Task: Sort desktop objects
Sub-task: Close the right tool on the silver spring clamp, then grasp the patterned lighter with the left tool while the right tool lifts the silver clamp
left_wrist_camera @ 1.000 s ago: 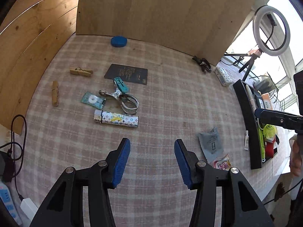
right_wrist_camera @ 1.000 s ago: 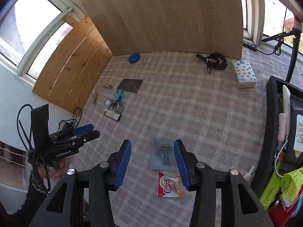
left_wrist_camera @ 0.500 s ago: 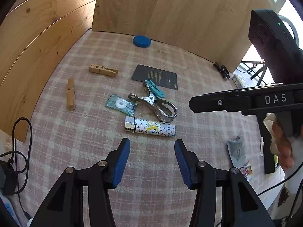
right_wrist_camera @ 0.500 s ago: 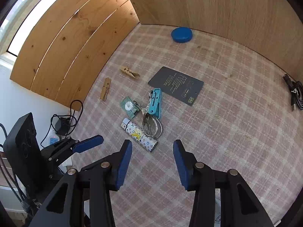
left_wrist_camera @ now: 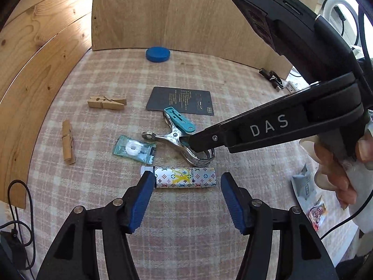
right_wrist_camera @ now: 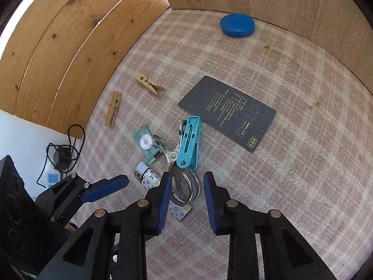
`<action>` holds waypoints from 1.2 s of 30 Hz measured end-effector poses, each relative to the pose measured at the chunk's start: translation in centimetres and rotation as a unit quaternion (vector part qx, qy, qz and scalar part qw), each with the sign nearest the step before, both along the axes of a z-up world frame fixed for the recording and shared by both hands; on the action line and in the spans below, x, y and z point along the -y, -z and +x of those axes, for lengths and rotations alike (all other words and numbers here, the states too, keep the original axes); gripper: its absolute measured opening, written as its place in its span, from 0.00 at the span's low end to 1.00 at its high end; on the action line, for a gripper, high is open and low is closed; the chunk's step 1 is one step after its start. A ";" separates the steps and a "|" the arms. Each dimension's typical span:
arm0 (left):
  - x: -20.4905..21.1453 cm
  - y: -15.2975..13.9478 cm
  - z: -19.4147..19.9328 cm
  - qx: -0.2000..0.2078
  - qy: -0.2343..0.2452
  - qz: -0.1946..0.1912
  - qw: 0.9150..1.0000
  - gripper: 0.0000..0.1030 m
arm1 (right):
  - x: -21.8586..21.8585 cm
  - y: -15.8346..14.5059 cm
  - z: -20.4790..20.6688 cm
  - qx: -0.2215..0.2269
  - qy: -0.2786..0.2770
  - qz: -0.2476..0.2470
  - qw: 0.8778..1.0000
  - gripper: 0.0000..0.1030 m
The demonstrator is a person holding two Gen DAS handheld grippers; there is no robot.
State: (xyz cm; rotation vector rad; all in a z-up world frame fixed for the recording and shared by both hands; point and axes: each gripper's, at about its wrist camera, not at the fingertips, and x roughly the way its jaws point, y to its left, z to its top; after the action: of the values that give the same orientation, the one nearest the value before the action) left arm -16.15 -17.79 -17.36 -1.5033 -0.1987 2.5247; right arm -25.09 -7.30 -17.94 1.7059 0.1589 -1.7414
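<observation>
- The left gripper is hovering low over the pink plaid tablecloth, its blue-padded jaws opening wide and pinching nothing; the white lighter with coloured monogram print is lying crosswise just beyond the tips.
- The right gripper is pointing down at the metal spring clamp, its jaws closing with the clamp's looped end between them, pads not yet pressing.
- A teal plastic clip is lying across the clamp's handles.
- A wrapped white ring candy is lying left of the clamp, a dark grey printed card beyond it.
</observation>
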 end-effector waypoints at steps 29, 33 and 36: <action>-2.9 0.9 -0.1 -0.018 0.022 -0.127 0.992 0.44 | -11.3 -0.4 0.2 -0.001 0.054 0.004 0.999 0.06; -1.4 0.1 -0.2 -0.017 0.022 -0.121 0.992 0.59 | -11.8 -0.5 0.2 0.001 0.058 -0.001 0.998 0.06; -0.4 -0.1 -0.6 -0.011 0.015 -0.130 0.991 0.60 | -11.8 -0.6 0.2 0.001 0.059 -0.004 0.998 0.06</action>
State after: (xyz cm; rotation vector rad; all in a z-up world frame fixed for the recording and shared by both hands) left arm -16.78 -17.44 -17.22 -1.5526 0.1632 2.6223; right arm -24.90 4.53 -17.34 1.7416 0.0514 -1.8237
